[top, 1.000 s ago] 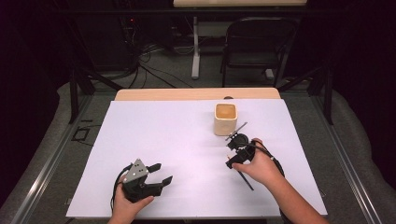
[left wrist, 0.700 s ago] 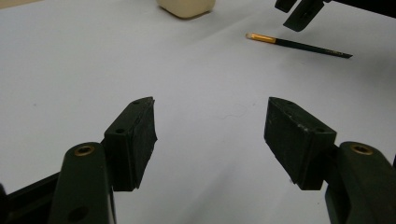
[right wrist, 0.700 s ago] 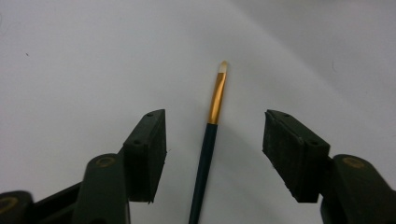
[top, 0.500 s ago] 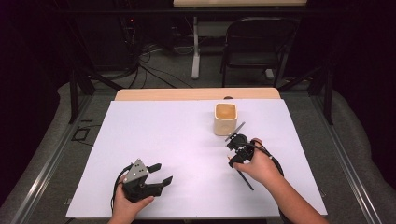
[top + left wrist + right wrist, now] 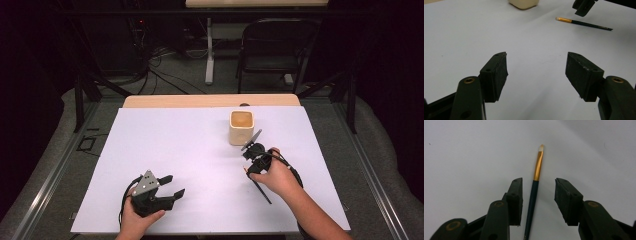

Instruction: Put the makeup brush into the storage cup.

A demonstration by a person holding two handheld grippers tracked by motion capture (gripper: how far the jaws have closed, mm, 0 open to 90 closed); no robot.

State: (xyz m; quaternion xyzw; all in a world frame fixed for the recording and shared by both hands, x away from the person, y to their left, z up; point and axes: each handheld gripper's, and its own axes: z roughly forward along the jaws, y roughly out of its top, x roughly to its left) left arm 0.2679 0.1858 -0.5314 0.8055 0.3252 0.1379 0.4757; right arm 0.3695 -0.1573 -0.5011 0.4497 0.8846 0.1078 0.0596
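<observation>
R tool [image 5: 537,200] jaws apart, just been closing, w/ the thin dark-green paintbrush w/ gold ferrule [image 5: 533,192] lying on the white desk [image 5: 461,157] between them, nearer its L pad. Centre, then squeeze. Cream square cup [image 5: 241,127] just beyond. L tool [image 5: 536,72] wide apart, idle.

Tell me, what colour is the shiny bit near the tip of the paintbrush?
Gold. The paintbrush has a gold metal band below its pale tip, seen best in the right gripper view.

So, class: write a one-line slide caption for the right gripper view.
Right gripper, fingers just closing but not yet pressing, straddles a dark-handled paintbrush lying on the white table.
</observation>
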